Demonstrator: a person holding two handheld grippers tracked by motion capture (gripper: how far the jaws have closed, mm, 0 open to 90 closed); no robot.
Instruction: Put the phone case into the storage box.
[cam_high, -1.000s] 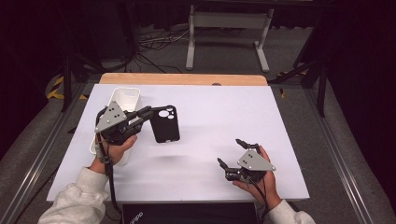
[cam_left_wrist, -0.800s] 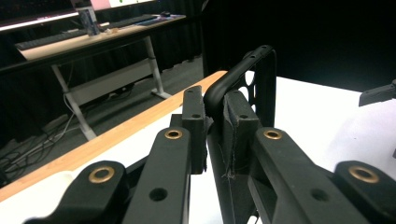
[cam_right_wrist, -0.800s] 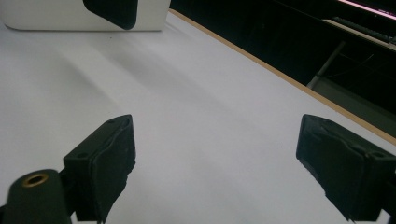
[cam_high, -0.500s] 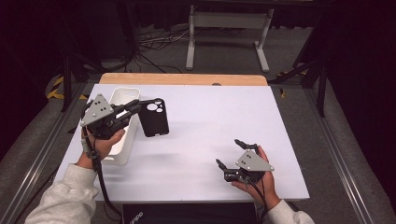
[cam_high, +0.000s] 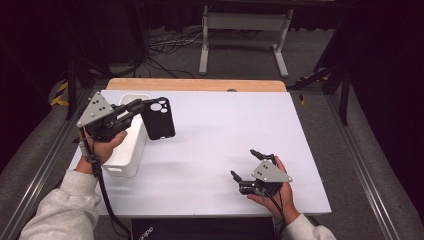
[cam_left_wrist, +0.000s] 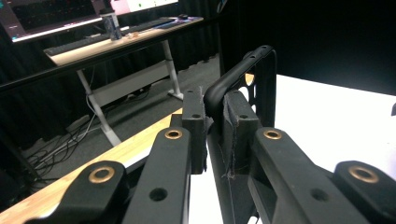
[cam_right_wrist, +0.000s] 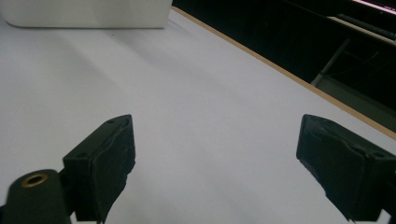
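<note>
Since the earlier frames, the black phone case (cam_high: 159, 118) has been lifted off the table and carried toward the white bin (cam_high: 127, 145) by the left gripper (cam_high: 136, 106).

High view: the case is held just beside the bin's right wall, above the table (cam_high: 225, 135). The right gripper (cam_high: 246, 167) is rested well apart from the bin, jaws spread wide, nothing between them.

Left gripper view: the case (cam_left_wrist: 243, 70) is pinched by its rim.

Right gripper view: the bin (cam_right_wrist: 88, 13) is seen far off.

Judgement: the case should be centred over the bin before release.
</note>
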